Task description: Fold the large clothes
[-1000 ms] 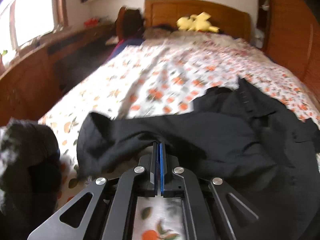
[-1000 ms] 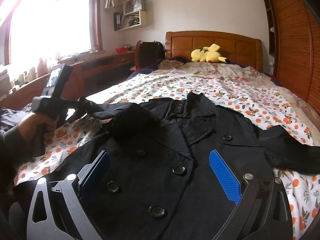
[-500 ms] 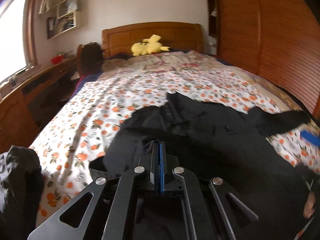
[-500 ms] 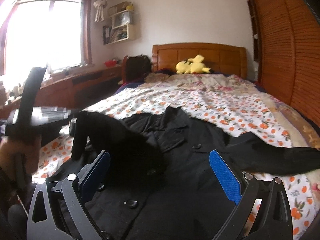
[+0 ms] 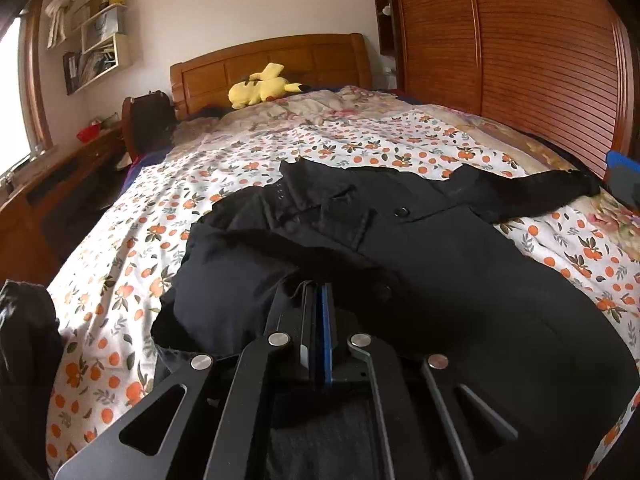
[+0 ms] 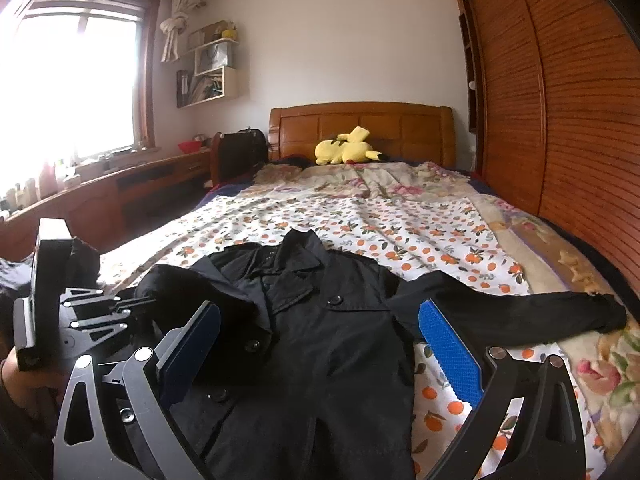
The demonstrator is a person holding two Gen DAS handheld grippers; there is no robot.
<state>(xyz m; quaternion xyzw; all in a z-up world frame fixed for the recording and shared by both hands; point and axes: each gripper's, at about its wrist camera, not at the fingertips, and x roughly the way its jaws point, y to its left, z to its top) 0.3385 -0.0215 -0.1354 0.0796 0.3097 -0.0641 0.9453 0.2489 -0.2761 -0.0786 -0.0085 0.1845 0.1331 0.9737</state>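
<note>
A black double-breasted coat (image 6: 320, 352) lies face up on the bed with orange-print sheet (image 6: 400, 232), collar toward the headboard. Its left sleeve (image 5: 240, 264) is folded across the chest. My left gripper (image 5: 316, 288) pinches that sleeve's fabric at its tips, and its jaws are just starting to open; the right wrist view shows this left gripper (image 6: 150, 301) at the left, held by a hand. The other sleeve (image 6: 520, 312) stretches out to the right. My right gripper (image 6: 318, 306) hovers open over the coat's front, holding nothing.
A yellow plush toy (image 6: 346, 148) lies by the wooden headboard (image 6: 360, 120). A slatted wooden wardrobe (image 6: 560, 140) runs along the right of the bed. A low wooden cabinet (image 6: 120, 196) stands under the window at left. A dark clothing heap (image 5: 24, 340) sits near the bed's corner.
My left gripper has carried the left sleeve from the bed's left side over onto the coat's chest. The right gripper has risen a little and stayed open.
</note>
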